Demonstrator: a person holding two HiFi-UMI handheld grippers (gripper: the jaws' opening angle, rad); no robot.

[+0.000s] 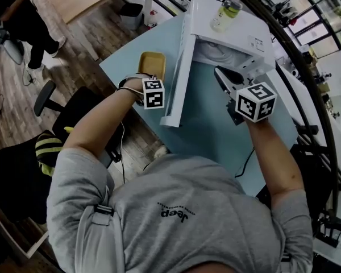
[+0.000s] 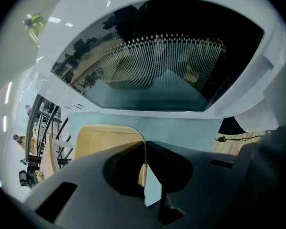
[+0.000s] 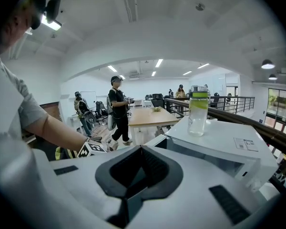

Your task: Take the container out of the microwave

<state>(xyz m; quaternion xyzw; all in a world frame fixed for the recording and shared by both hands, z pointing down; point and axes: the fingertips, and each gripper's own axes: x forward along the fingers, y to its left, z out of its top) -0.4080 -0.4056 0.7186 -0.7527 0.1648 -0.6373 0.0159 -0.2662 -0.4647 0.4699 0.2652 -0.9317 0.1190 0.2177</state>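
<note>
Already outside, yellow container (image 1: 152, 64) sat on the table (image 1: 204, 124) left of the open microwave (image 1: 233, 36) door (image 1: 179, 78), left gripper (image 2: 144, 149) fingers clamped on its rim, right gripper (image 3: 140, 149) fingers together, empty, near the microwave's opening

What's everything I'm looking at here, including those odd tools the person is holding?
table: one, light blue, under everything
microwave: one, white, on the table, door swung open
bottle: one, clear with green band, on top of the microwave
container: one, yellow, left of the open door
office chair: one, black, left of the table
bystander: one nearby, dark clothes, background
left gripper: grey, clamped on container's rim
right gripper: grey, shut, empty, before the microwave
</note>
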